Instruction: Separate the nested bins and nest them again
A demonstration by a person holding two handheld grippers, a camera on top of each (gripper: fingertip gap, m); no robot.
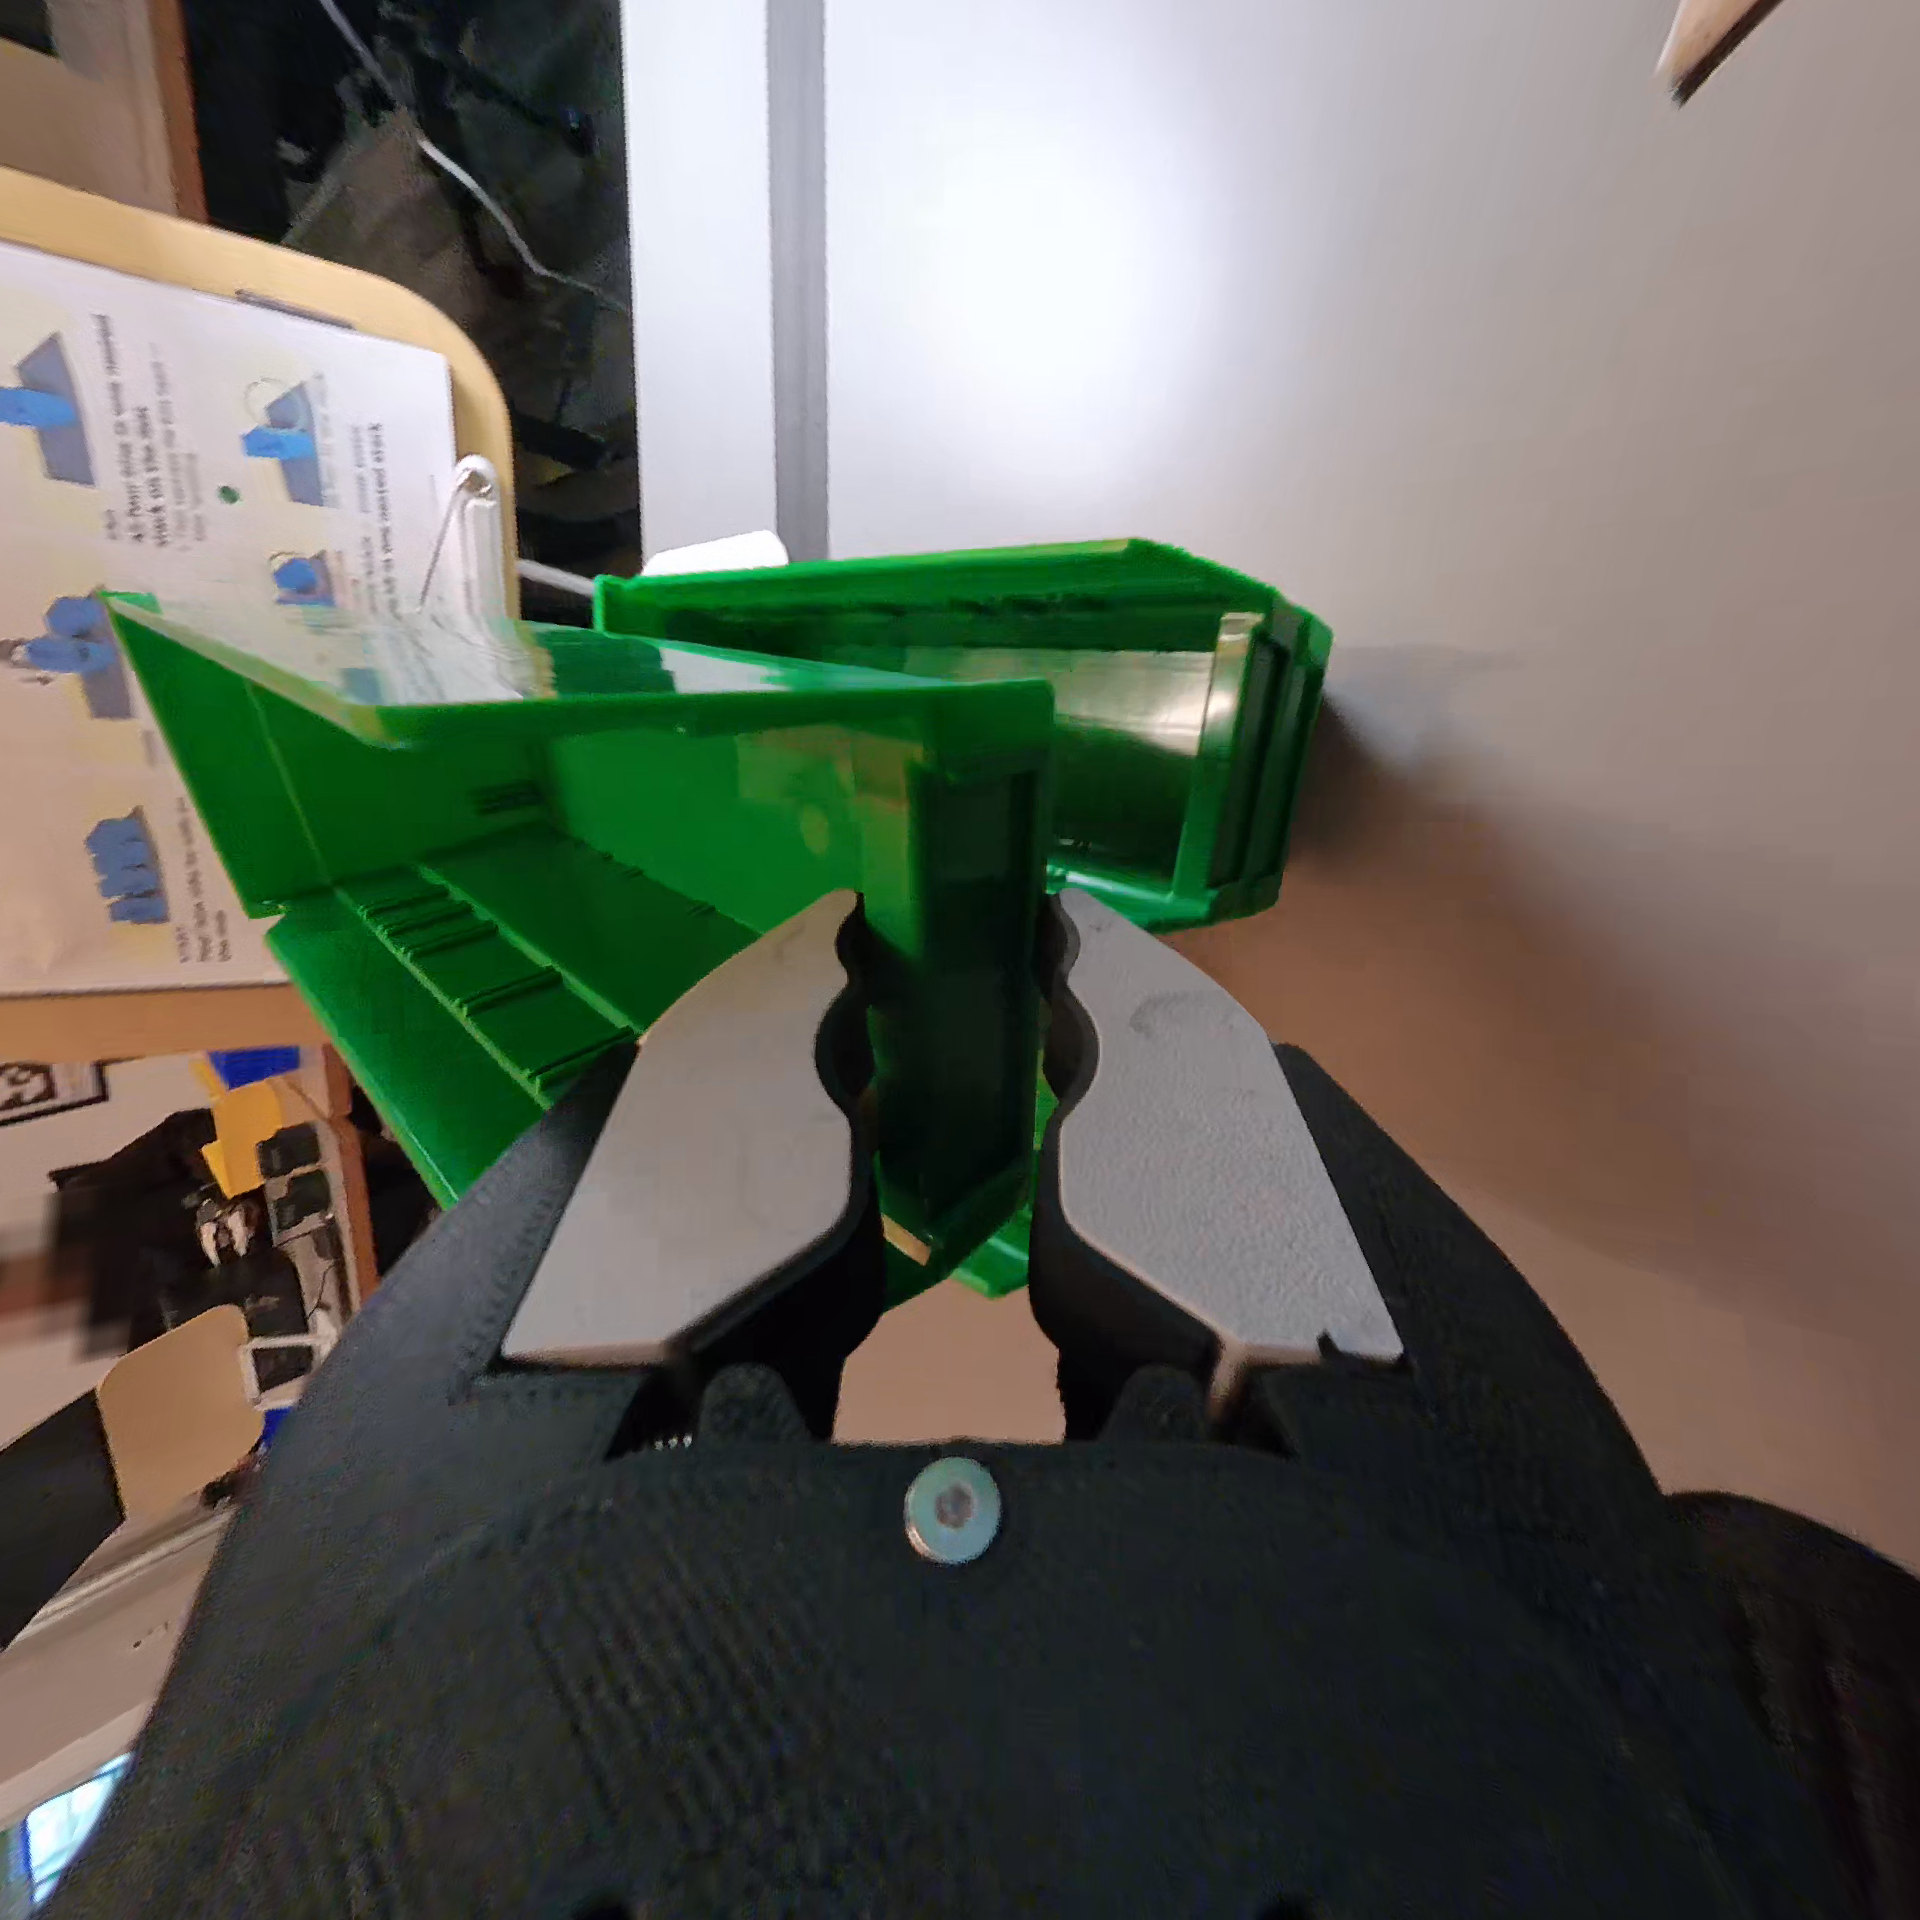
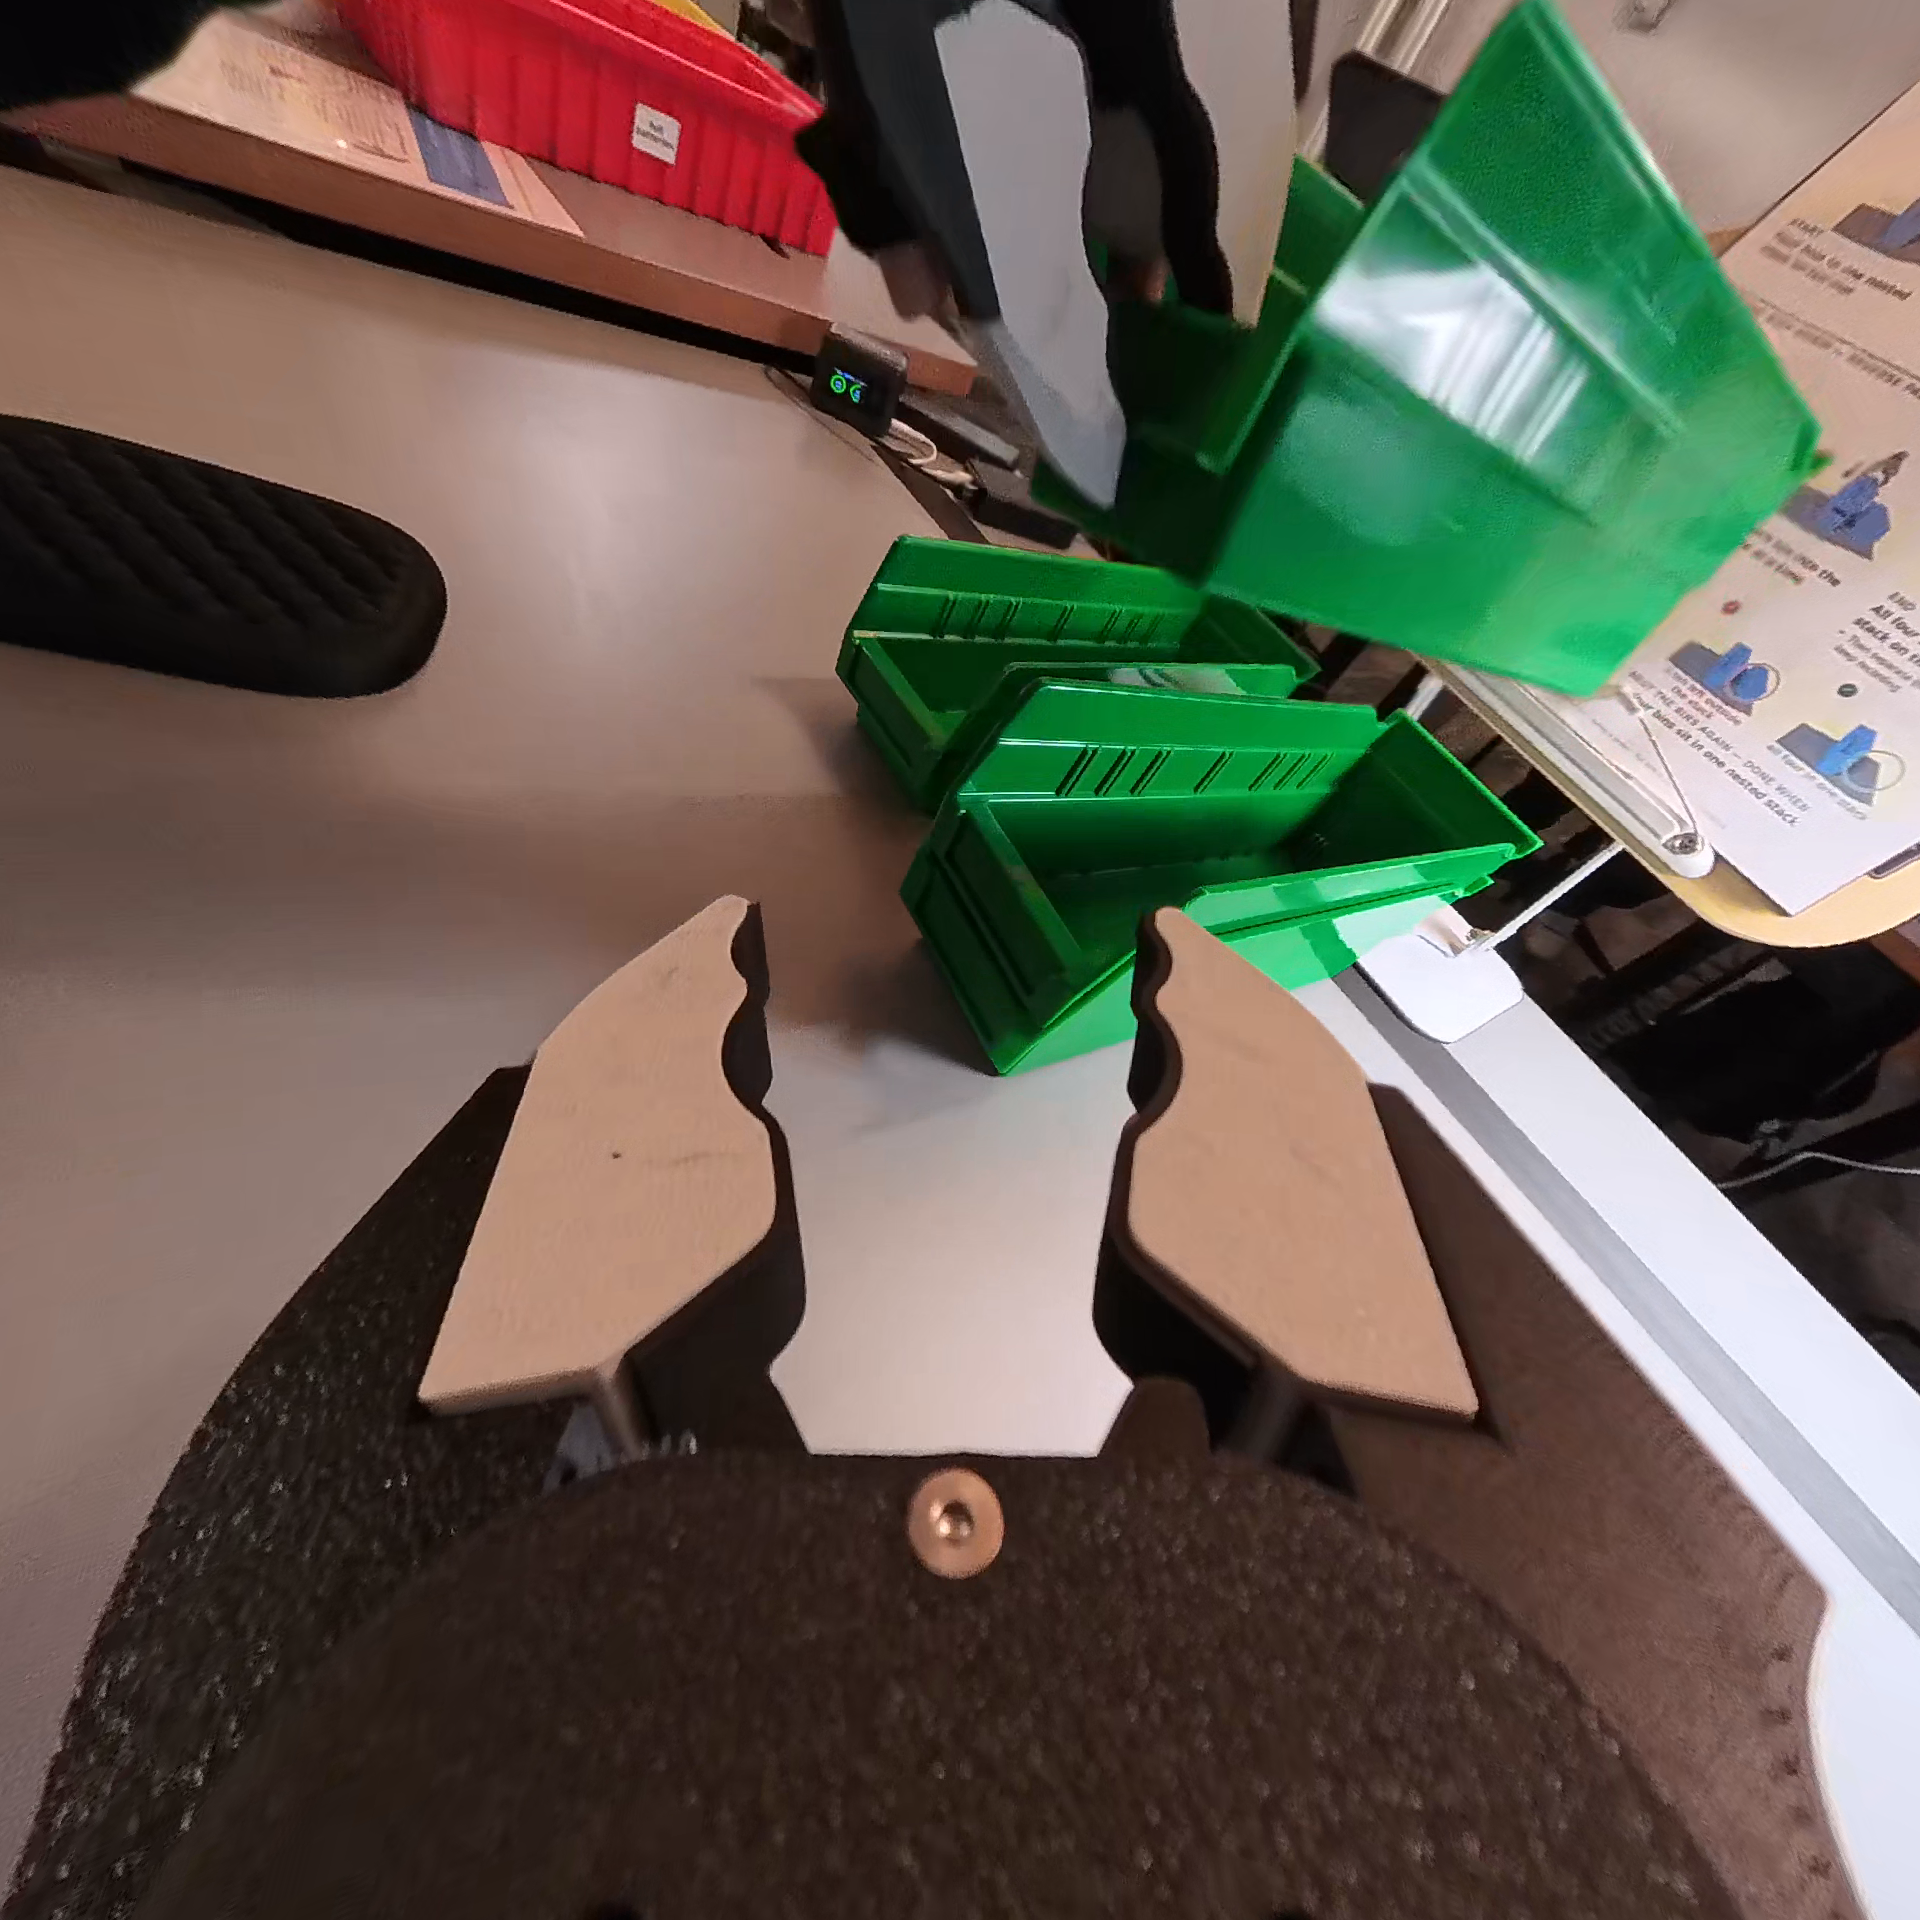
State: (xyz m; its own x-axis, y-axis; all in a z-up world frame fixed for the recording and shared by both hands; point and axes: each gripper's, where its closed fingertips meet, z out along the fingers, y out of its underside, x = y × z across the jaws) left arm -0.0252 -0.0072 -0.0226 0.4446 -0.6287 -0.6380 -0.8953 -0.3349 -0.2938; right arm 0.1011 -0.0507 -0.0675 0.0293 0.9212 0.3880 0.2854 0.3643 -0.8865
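Below, a pale grey counter (image 2: 436,883) carries green bins; its edge borders a dark gap, and beyond stand a board with one instruction sheet (image 2: 1839,665) and one red tray (image 2: 623,94) on a wooden shelf. Bins visible: a lifted bin (image 2: 1507,416), tilted in the air, and two bins (image 2: 1122,821) resting side by side on the counter, possibly nested. Left gripper (image 1: 951,1039): fingers clenched on the lifted bin's end wall. Right gripper (image 2: 951,1039): fingers released, hovering near the counter bins.
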